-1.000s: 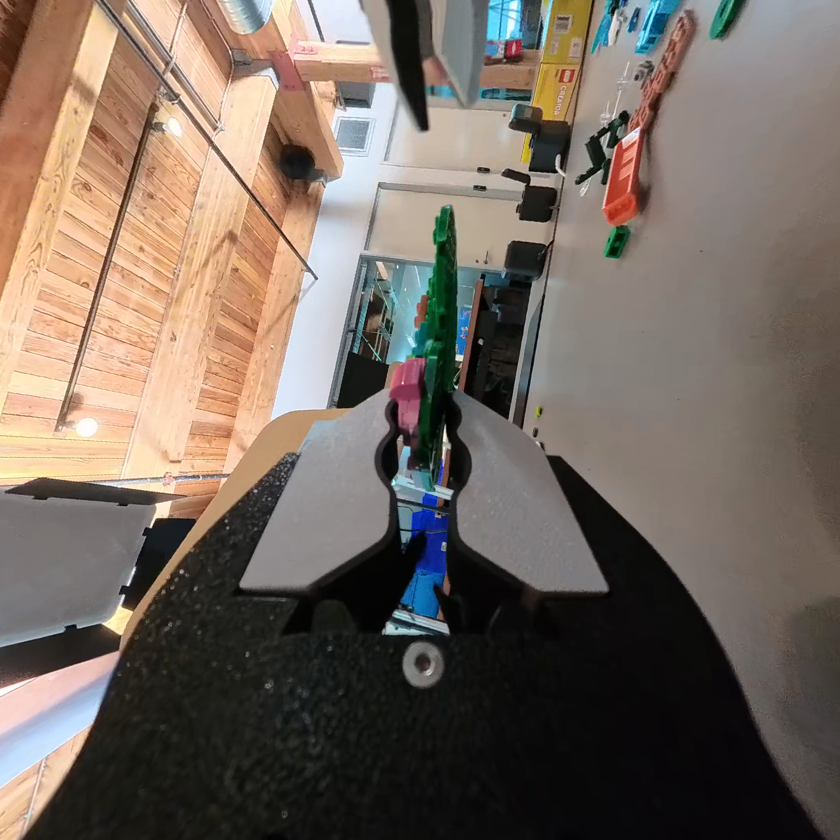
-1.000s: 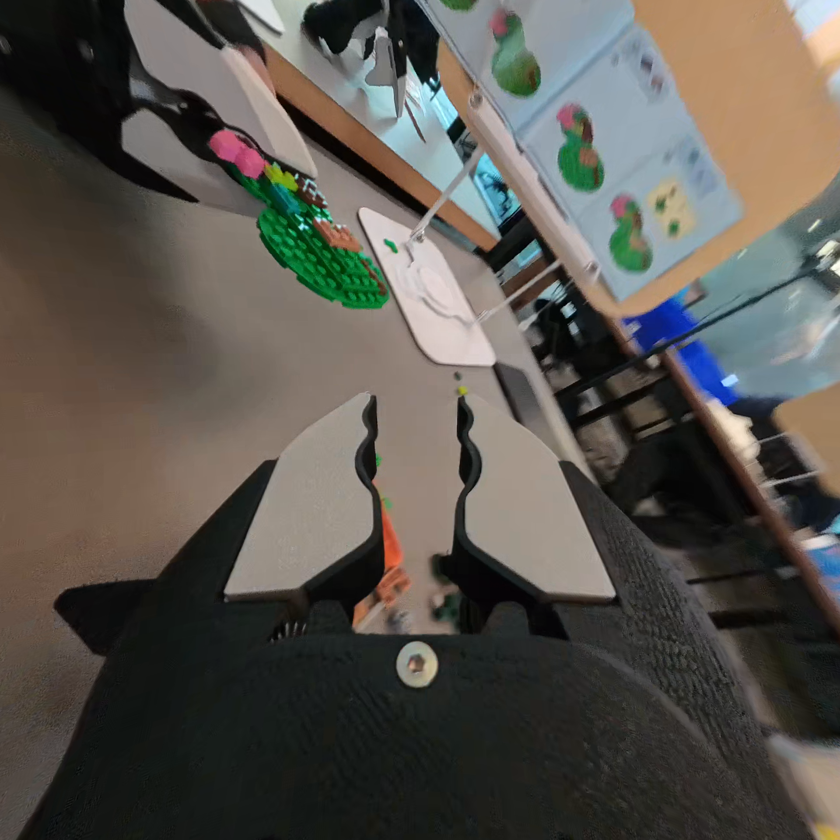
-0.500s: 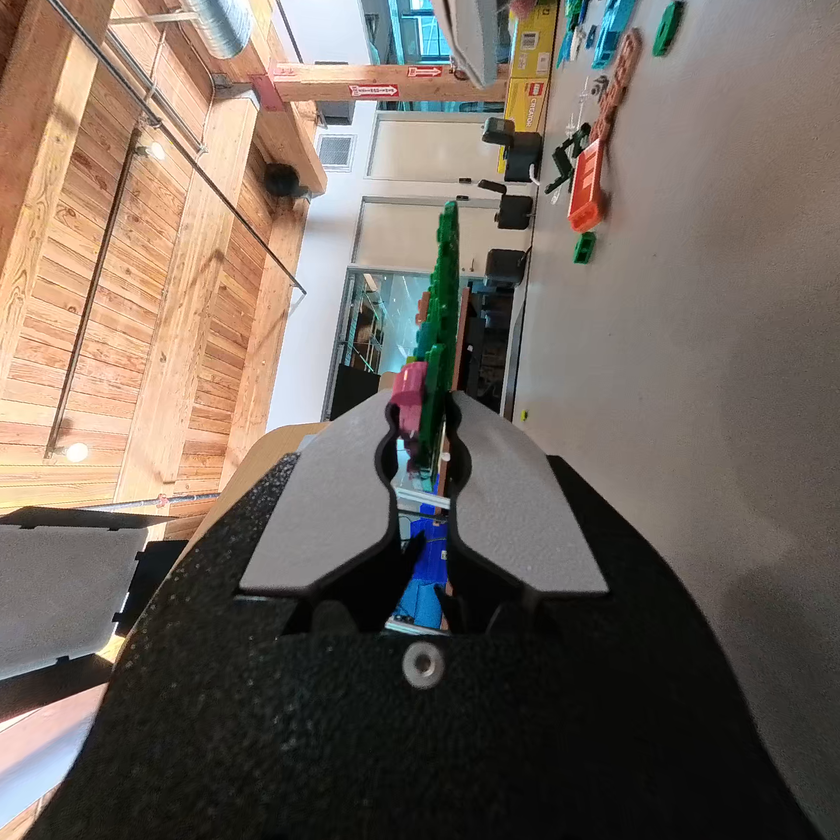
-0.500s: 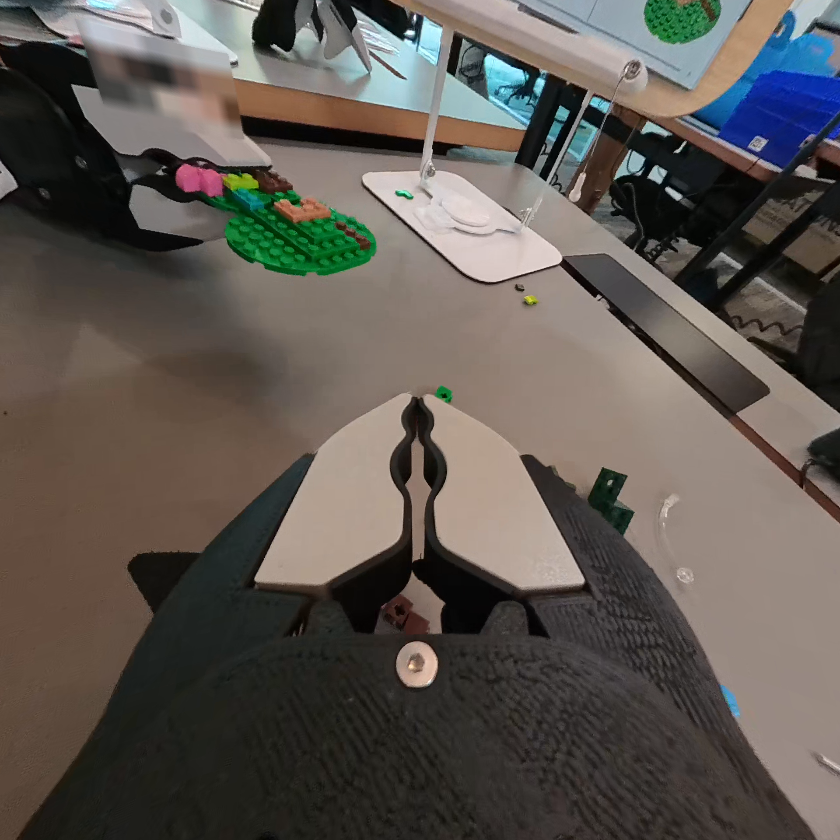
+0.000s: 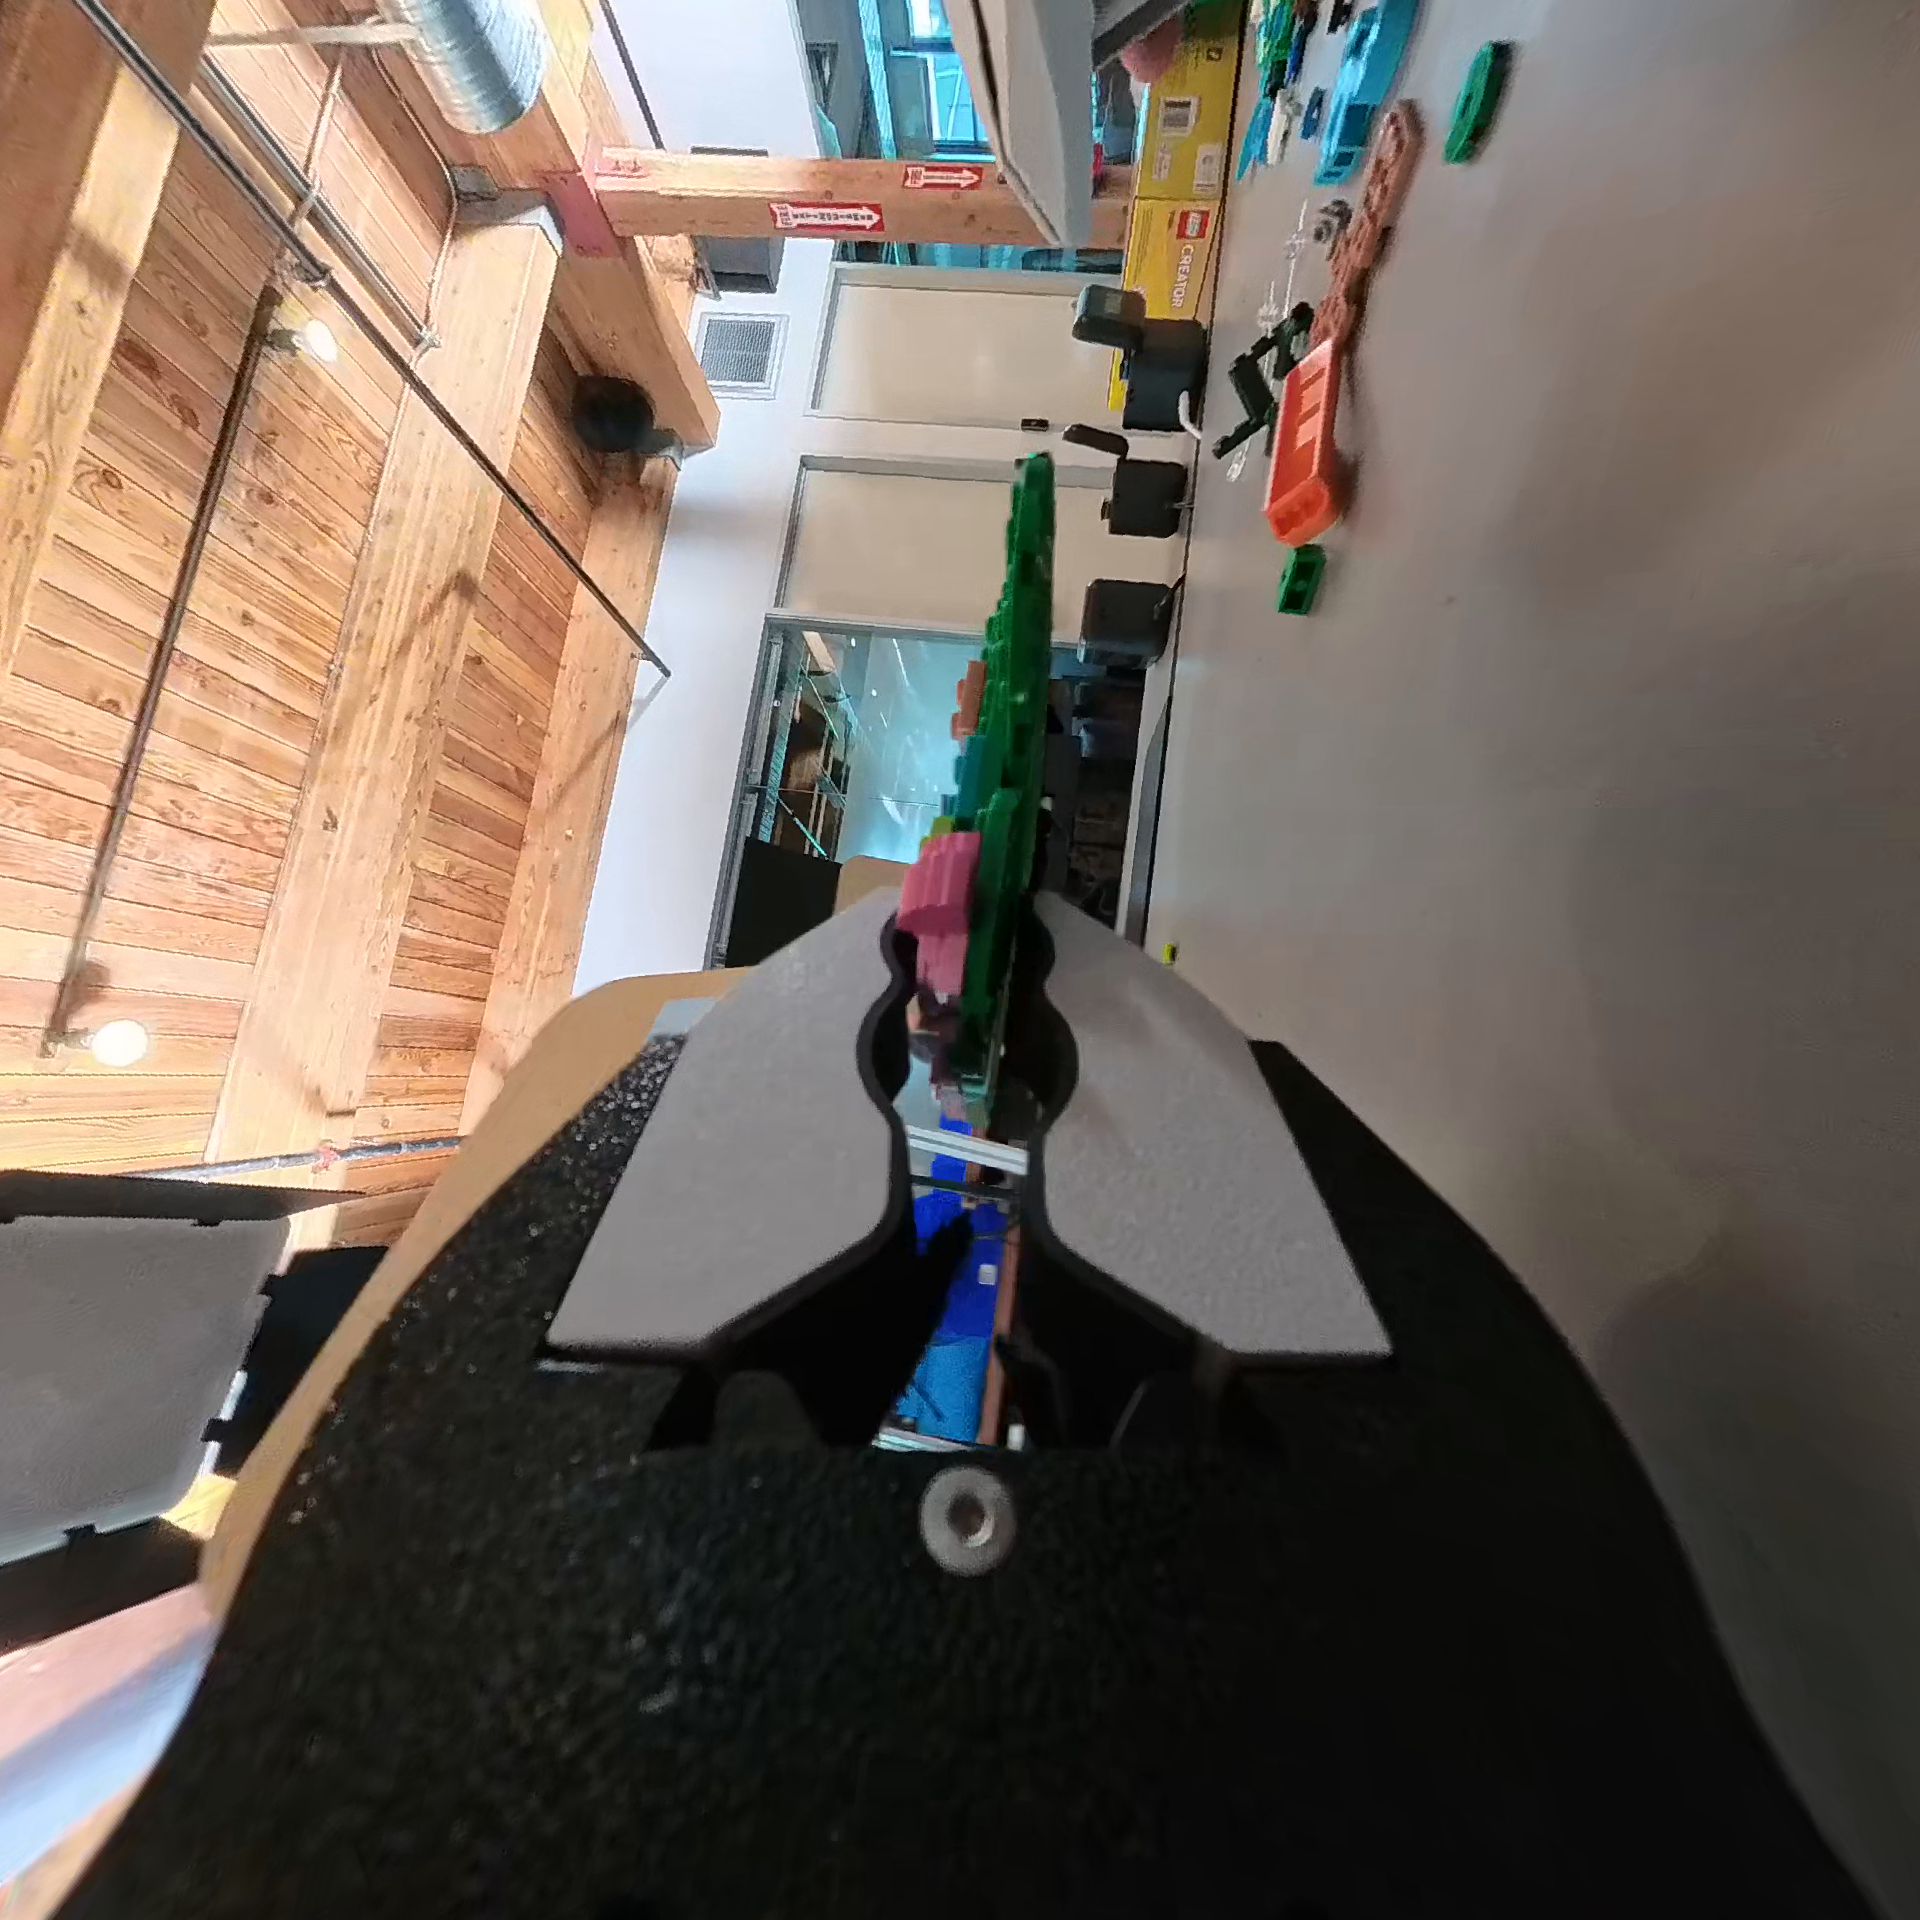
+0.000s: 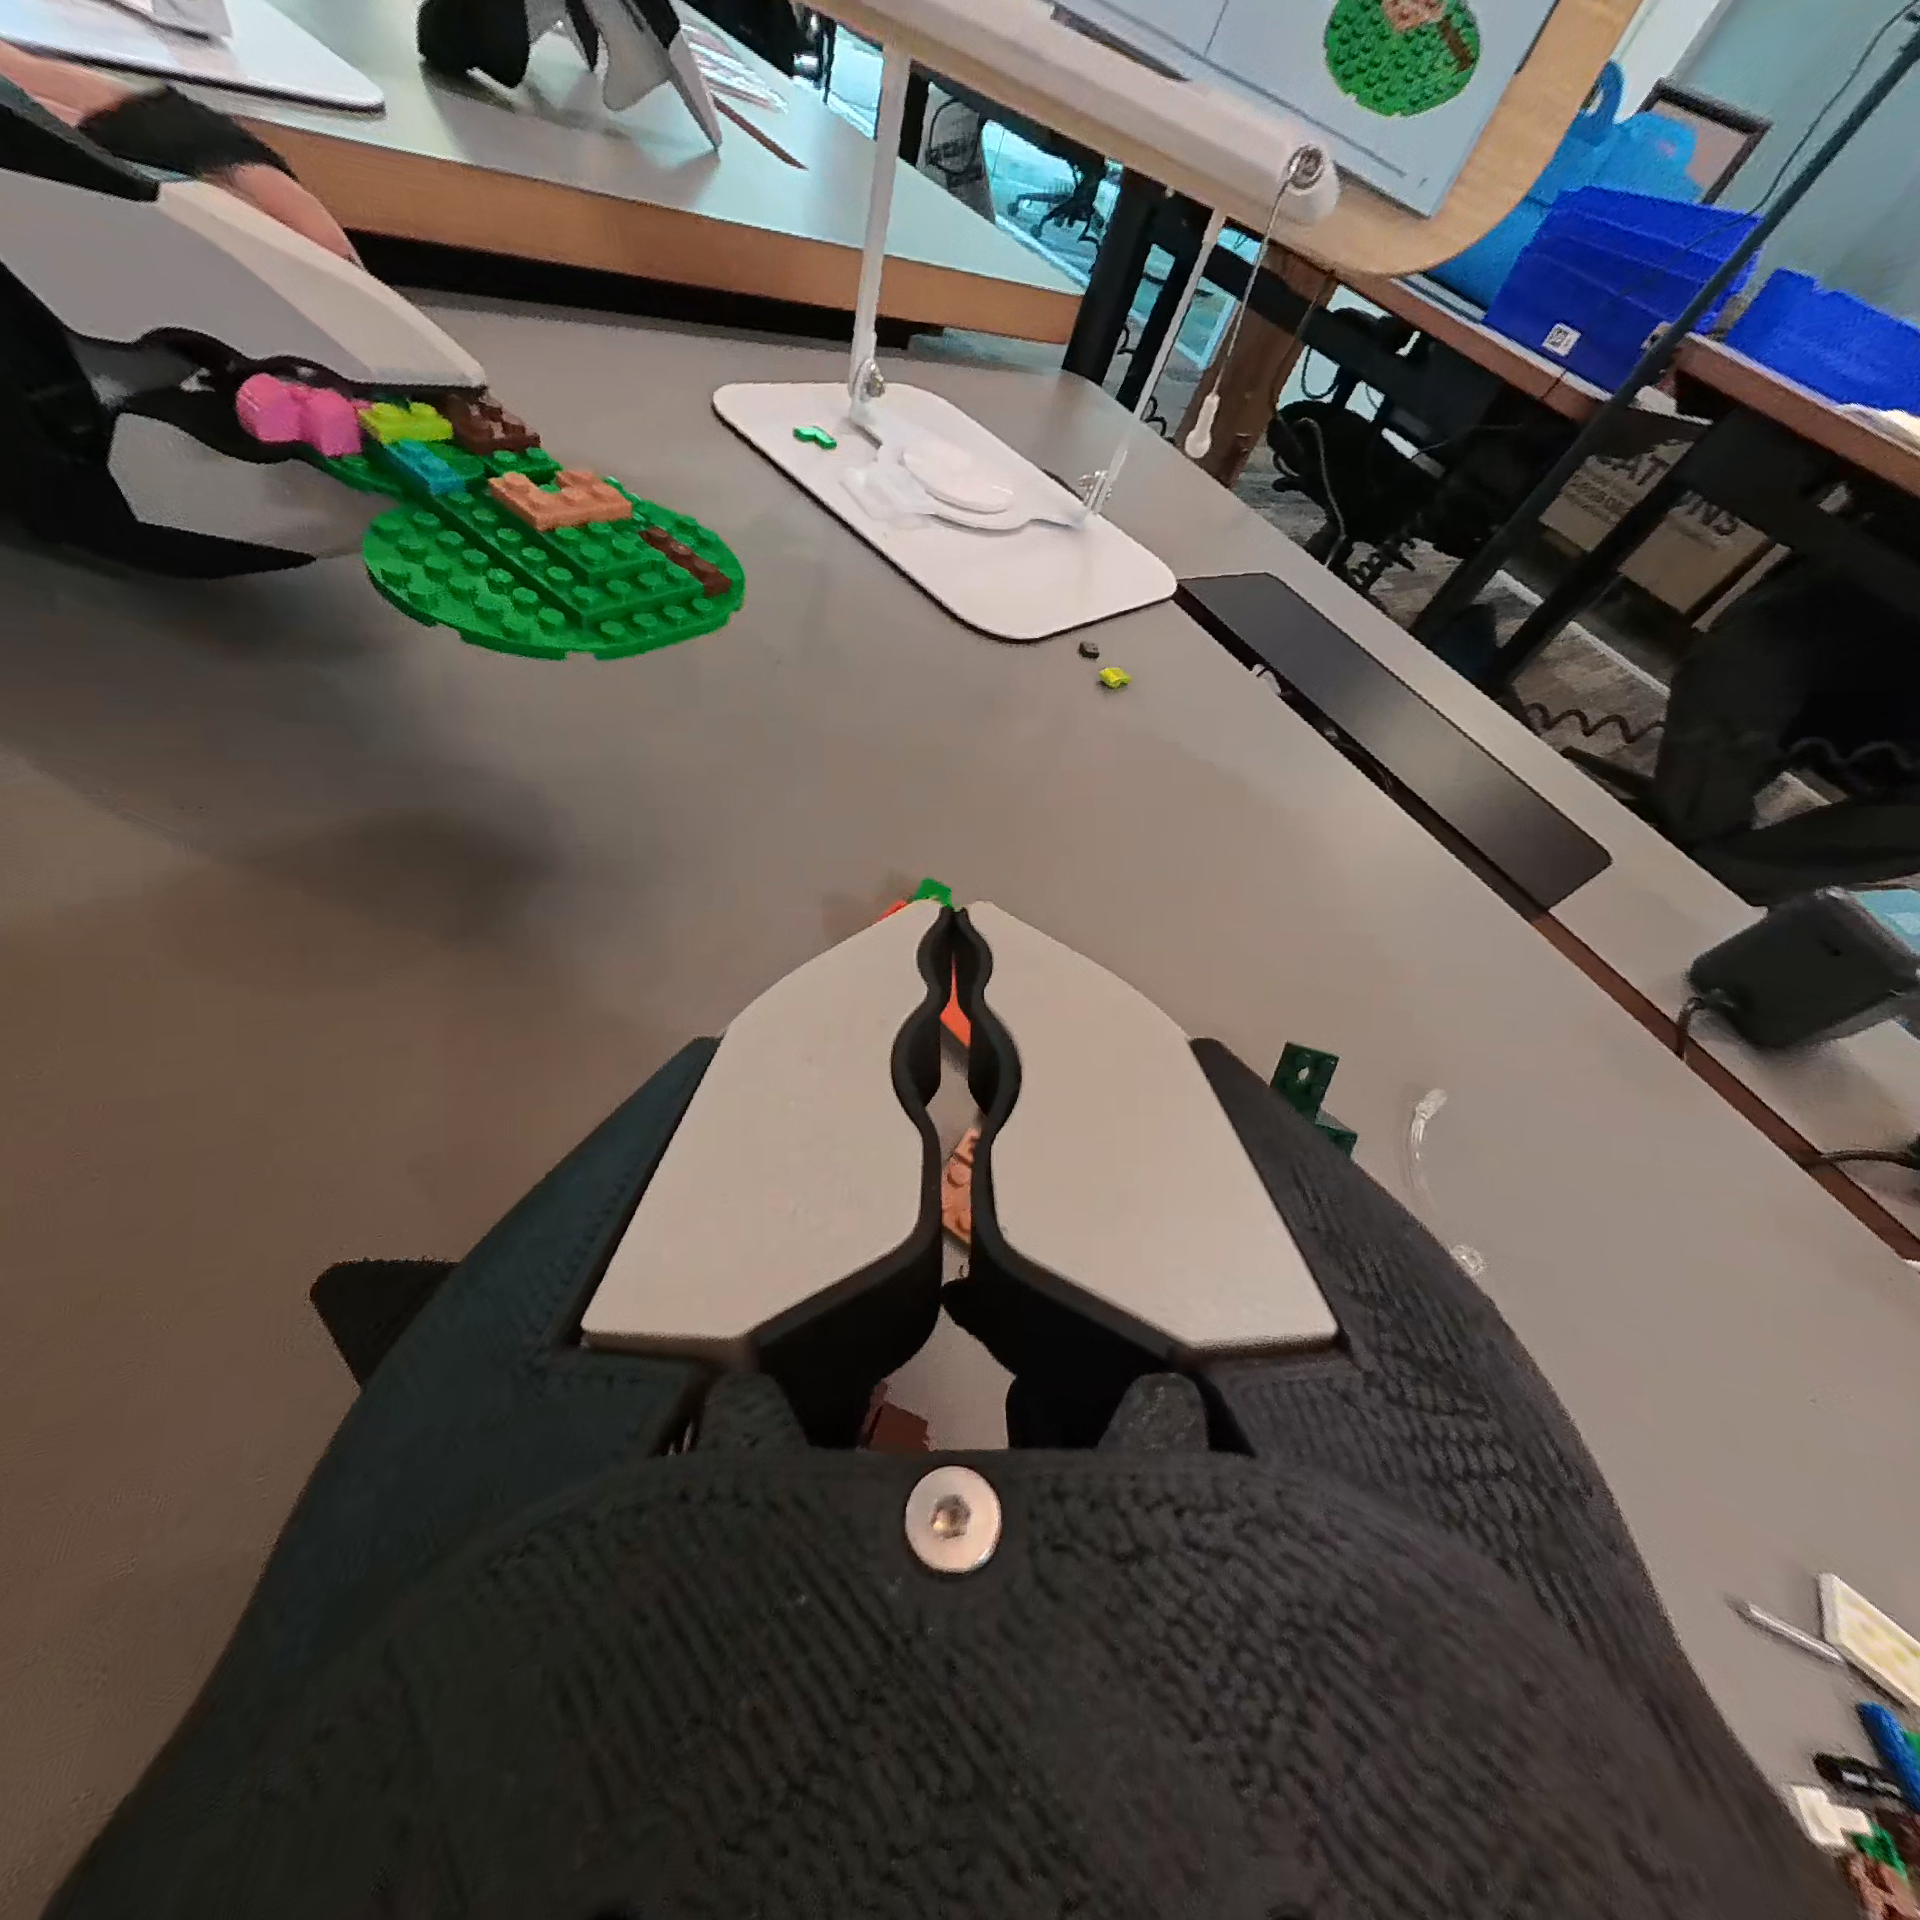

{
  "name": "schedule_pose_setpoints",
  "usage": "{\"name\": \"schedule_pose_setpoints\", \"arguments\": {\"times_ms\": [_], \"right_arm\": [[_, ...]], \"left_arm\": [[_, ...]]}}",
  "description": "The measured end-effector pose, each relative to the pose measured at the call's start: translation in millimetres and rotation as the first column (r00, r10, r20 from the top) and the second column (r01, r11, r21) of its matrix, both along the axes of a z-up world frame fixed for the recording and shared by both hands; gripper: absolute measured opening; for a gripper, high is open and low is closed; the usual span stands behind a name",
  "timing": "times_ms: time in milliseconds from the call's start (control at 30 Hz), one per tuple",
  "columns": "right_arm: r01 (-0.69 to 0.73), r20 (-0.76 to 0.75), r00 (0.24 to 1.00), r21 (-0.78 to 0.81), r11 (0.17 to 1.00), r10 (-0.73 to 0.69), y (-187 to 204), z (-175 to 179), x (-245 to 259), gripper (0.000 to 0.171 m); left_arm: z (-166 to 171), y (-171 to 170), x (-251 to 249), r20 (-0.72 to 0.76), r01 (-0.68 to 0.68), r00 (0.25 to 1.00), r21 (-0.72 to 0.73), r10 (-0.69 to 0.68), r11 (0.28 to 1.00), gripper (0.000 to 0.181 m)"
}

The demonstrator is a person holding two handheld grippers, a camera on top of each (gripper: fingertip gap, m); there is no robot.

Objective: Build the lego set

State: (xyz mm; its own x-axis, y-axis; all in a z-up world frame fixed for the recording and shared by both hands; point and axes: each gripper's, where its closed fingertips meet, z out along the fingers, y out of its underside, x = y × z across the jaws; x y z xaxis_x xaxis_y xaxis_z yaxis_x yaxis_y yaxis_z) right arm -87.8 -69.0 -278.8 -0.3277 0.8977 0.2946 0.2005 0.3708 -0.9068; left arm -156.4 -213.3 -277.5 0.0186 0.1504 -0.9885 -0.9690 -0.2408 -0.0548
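The round green Lego plate [image 6: 551,582], with pink, lime, teal, tan and brown bricks on it, is held level above the grey table [image 6: 312,935]. My left gripper [image 5: 971,935] is shut on its pink-brick edge; in the left wrist view the plate [image 5: 1023,644] shows edge-on. The left gripper also shows in the right wrist view [image 6: 343,436]. My right gripper [image 6: 951,914] is shut with the jaws together and nothing seen between them. It is low over the table, to the right of the plate. An orange piece [image 6: 956,1013] shows through its gap and a small green brick [image 6: 932,891] lies just past its tips.
A white stand base [image 6: 997,561] with a small green piece [image 6: 816,436] stands behind the plate. Tiny yellow [image 6: 1114,677] and dark [image 6: 1088,650] pieces, dark green bricks [image 6: 1304,1075] and a black pad [image 6: 1392,727] lie to the right. Loose orange [image 5: 1304,457], green [image 5: 1301,582], brown [image 5: 1371,208] and teal [image 5: 1351,94] parts lie farther off. My hands' fingertips stand some 15 cm from each other.
My right gripper went from open to shut and swung down to level over the table near the orange piece. My left gripper keeps hold of the plate, almost still.
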Motion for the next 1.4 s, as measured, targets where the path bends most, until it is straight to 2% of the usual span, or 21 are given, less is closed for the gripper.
{"name": "schedule_pose_setpoints", "arguments": {"times_ms": [100,233,1400], "right_arm": [[0.01,-0.008,1.0,0.009,1.0,-0.01,2.0,1.9,0.3,0.0],[0.03,-0.015,0.999,0.045,0.999,-0.029,5.2,1.9,0.1,0.0],[0.052,-0.034,0.998,0.159,0.986,-0.047,7.0,2.2,0.2,0.0]], "left_arm": [[0.2,-0.1,-3.6,0.077,0.004,0.997,0.007,-0.005,1.0,0.017],[0.5,-0.8,-8.3,0.105,-0.006,0.995,0.012,0.004,1.0,0.017],[-13.8,3.8,-8.5,0.104,-0.017,0.994,-0.059,0.023,0.998,0.017]]}}
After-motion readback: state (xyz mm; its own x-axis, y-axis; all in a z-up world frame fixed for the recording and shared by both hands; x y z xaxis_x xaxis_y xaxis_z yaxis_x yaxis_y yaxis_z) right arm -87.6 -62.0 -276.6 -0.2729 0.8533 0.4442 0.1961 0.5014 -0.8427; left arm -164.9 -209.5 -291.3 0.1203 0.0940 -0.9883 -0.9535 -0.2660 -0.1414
